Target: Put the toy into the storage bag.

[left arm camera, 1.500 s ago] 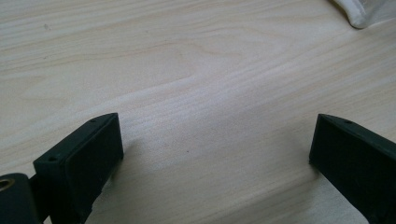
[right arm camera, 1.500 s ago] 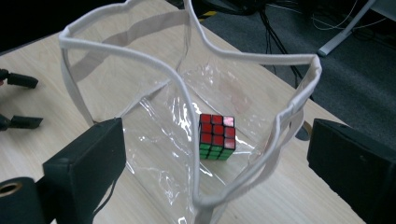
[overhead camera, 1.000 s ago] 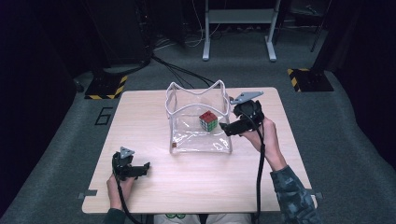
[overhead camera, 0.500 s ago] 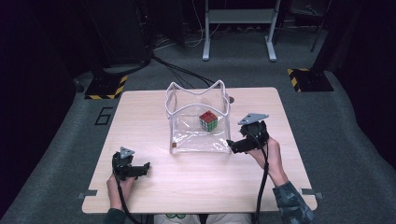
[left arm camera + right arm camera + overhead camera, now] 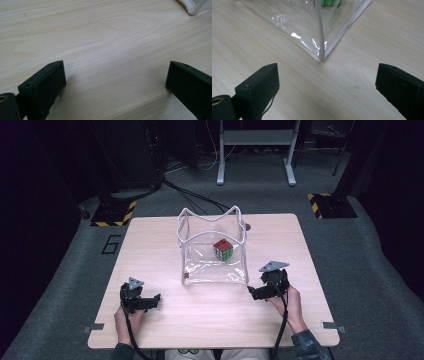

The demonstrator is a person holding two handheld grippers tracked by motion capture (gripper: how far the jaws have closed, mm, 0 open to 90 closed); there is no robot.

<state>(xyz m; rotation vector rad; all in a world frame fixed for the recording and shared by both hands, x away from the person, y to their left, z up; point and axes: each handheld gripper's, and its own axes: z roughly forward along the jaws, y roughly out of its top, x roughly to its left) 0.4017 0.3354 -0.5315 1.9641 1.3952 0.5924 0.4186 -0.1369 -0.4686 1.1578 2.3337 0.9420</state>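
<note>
From the high view I see the clear bag (image 5: 213, 247) standing open in the middle of the wooden table (image 5: 150, 245), its white-trimmed rim wavy and its walls see-through. Inside it, toward the back right, sits the puzzle cube (image 5: 223, 249), with red, white and green faces showing. My right gripper (image 5: 255, 292) rests low on the table just beside the bag's near right corner, pointing left, apart from the plastic and well short of the cube. My left gripper (image 5: 155, 299) lies near the table's front left, well apart from the bag, pointing right.

In the left gripper view, my two black jaws stand wide apart with nothing between them but bare wood grain. A pale corner of the bag (image 5: 196, 6) peeks in at the top right, far ahead of the jaws.

In the right gripper view, the jaws are likewise spread wide and hold nothing. The bag's (image 5: 294, 27) bottom corner, with its white seam running down to the table, sits straight ahead between the two jaws, near but not touching them. Light glints off the clear plastic. Through the wall, at the top edge, I catch a strip of the cube's (image 5: 331, 2) green face.
</note>
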